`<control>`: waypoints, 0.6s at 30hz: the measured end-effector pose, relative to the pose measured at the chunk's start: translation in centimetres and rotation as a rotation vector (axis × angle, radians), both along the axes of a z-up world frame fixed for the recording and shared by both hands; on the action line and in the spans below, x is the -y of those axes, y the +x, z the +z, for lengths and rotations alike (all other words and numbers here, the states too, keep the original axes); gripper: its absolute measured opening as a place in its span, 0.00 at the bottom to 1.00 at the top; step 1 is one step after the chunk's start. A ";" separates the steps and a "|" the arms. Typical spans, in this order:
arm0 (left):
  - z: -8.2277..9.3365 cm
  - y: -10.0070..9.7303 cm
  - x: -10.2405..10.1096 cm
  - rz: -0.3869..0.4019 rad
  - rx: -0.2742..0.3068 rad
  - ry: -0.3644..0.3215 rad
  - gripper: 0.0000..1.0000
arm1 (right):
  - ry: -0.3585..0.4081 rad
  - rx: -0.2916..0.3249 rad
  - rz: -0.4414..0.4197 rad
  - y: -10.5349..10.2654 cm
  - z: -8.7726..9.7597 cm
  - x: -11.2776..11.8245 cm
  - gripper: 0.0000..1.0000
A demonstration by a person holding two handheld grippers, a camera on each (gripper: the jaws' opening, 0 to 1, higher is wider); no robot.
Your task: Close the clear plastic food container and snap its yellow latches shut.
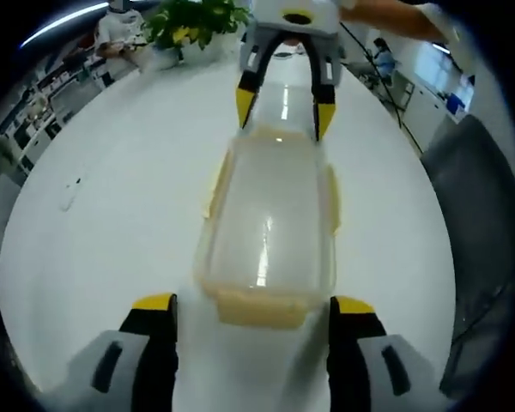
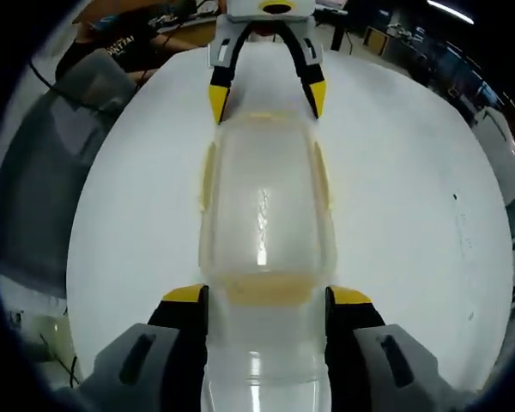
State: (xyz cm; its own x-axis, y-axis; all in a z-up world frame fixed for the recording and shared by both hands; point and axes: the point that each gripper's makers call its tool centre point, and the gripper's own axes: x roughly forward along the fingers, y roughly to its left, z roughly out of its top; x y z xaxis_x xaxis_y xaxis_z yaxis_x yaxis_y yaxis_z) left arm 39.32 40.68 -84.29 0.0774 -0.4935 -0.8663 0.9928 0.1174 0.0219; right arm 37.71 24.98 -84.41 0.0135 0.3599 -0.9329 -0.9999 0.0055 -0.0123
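Near end latch: yellow latch (image 1: pixel 262 307) sits between the left gripper (image 1: pixel 251 302) jaw tips, just ahead of them; both jaws stand wide apart, grasping nothing.
Far end latch: second yellow latch (image 2: pixel 263 290) lies between the right gripper (image 2: pixel 266 296) jaw tips; those jaws are spread and flank the container end without clamping it.
Container position: clear plastic food container (image 1: pixel 270 223) lies lengthwise on the white table (image 1: pixel 112 197), spanning from one gripper's jaws to the other's.
Container condition: lid appears seated on the body; pale yellow side latches (image 1: pixel 216 184) run along both long edges. Whether any latch is snapped cannot be told.
Risk, sliding: pressing one end alone may push the light container across the smooth table.
Risk, misalignment: a lid not fully seated could leave a latch half caught.
Risk, crushing: squeezing the thin walls may flex them.
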 end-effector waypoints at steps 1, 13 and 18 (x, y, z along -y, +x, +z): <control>-0.2 0.1 0.0 0.000 -0.003 0.008 0.67 | -0.006 -0.001 0.002 0.0 -0.2 0.0 0.54; -0.3 0.5 -0.3 -0.072 -0.005 0.045 0.45 | -0.005 -0.007 -0.013 0.9 -0.4 -0.3 0.40; -0.3 0.3 -0.3 -0.083 -0.006 0.059 0.42 | -0.009 -0.005 -0.016 1.0 -0.4 -0.4 0.40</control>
